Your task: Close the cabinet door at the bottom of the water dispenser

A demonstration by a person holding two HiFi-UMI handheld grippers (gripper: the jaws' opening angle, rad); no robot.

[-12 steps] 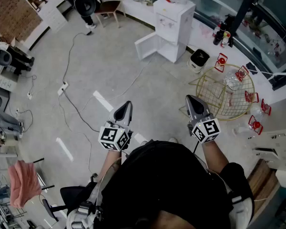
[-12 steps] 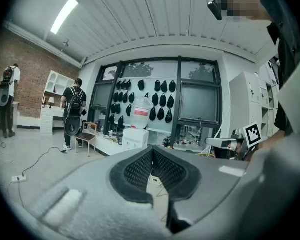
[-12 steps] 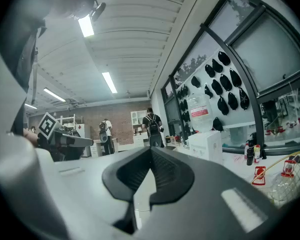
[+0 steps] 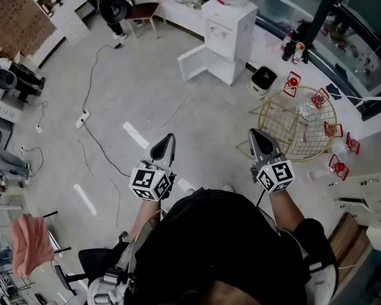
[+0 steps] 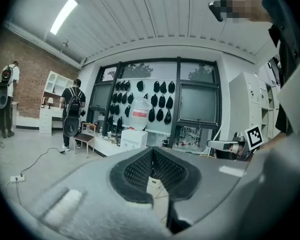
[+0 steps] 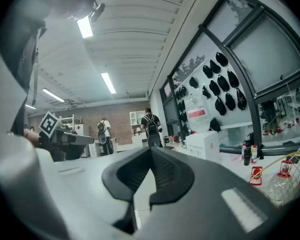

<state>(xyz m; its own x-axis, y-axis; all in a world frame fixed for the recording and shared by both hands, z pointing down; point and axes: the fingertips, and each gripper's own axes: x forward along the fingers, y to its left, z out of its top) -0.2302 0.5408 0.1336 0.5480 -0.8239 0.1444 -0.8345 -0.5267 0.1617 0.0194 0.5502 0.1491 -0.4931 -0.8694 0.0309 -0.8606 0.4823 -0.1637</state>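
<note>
The white water dispenser [image 4: 230, 19] stands at the far wall with a water bottle on top. Its bottom cabinet door [image 4: 197, 63] hangs open, swung out to the left. The dispenser [image 5: 133, 137] shows small and far off in the left gripper view, and as a white box [image 6: 204, 145] in the right gripper view. My left gripper [image 4: 169, 138] and right gripper [image 4: 254, 134] are both shut with nothing in them. They are held level in front of the person, well short of the dispenser.
A small black-and-white bin [image 4: 264, 80] sits right of the dispenser. A gold wire round table [image 4: 301, 121] with a glass jug and red clips stands at the right. Cables and a power strip [image 4: 82, 119] lie on the grey floor. Two people [image 5: 72, 113] stand far left.
Both grippers have barely shifted; the view has edged slightly toward the dispenser.
</note>
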